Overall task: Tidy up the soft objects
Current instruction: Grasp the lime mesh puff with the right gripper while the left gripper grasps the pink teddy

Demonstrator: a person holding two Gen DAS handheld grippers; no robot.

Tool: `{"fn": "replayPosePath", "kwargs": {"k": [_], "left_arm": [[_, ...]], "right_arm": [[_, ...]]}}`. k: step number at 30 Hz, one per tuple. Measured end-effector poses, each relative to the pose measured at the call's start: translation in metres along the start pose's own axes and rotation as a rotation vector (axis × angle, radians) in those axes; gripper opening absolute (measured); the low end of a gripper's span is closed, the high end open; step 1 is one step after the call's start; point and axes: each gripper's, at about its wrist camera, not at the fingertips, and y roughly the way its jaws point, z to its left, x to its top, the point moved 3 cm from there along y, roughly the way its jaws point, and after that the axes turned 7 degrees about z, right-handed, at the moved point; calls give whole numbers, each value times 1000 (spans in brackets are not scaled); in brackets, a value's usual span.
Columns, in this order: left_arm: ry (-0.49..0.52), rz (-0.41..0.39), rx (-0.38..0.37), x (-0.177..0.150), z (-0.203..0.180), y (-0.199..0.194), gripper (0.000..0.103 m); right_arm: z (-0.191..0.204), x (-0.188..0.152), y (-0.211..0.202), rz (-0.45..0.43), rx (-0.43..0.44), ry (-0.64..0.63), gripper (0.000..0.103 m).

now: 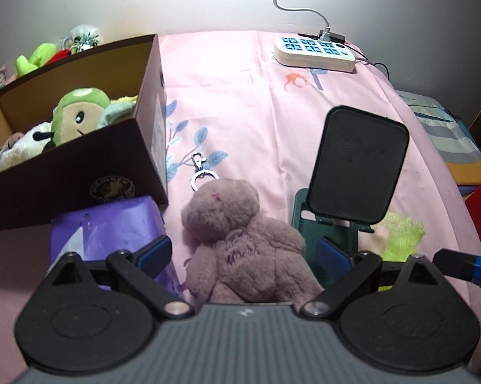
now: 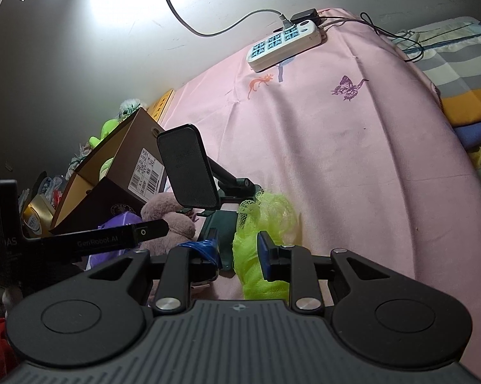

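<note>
A mauve plush bear [image 1: 240, 240] with a metal keyring lies on the pink sheet, and it also shows in the right wrist view [image 2: 173, 220]. My left gripper [image 1: 243, 254] is open wide, with a pad on either side of the bear and neither touching it. A brown cardboard box [image 1: 80, 176] at the left holds a green plush [image 1: 80, 112] and other soft toys. My right gripper [image 2: 237, 252] has its jaws a little apart. A lime green mesh pouf [image 2: 266, 224] rests against its right pad, and a gap shows at its blue-taped left finger [image 2: 205, 249].
A phone on a dark green stand [image 1: 359, 166] rises just right of the bear. A purple packet [image 1: 112, 230] lies under the box's near corner. A white power strip [image 1: 314, 51] with cables sits at the far edge. Folded blankets [image 2: 464, 73] lie at the right.
</note>
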Motion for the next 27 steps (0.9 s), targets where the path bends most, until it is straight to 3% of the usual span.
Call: {"fn": "replayPosePath", "kwargs": {"k": [9, 19, 20, 22, 27], "left_arm": [[-116, 54, -61, 17, 17, 28, 95], [-49, 50, -1, 19, 10, 49, 94], [-46, 49, -1, 20, 10, 50, 94], [-46, 52, -16, 21, 10, 51, 81], [-63, 56, -26, 21, 12, 51, 76]], "right_arm": [[-10, 6, -2, -1, 2, 25, 8], [-19, 12, -3, -3, -8, 45, 8], [-20, 13, -2, -2, -8, 49, 8], [-21, 15, 0, 0, -8, 56, 8], [-22, 16, 2, 5, -9, 62, 8]]}}
